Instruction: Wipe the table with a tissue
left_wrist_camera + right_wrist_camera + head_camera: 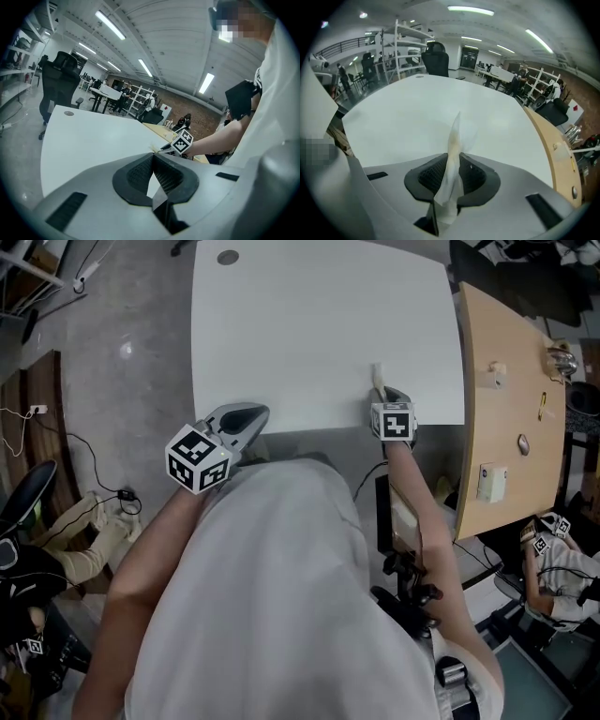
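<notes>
A white table fills the upper middle of the head view. My right gripper is at its near edge, shut on a crumpled white tissue that sticks out forward over the tabletop. In the right gripper view the tissue stands pinched between the jaws, its tip reaching over the white table. My left gripper hangs at the table's near left edge, shut with nothing in it. From the left gripper view I see the left gripper, the table and the right gripper beyond.
A curved wooden desk adjoins the table on the right, carrying small items and a white box. A round grommet sits at the table's far edge. Grey floor with cables lies to the left. Office chairs stand beyond.
</notes>
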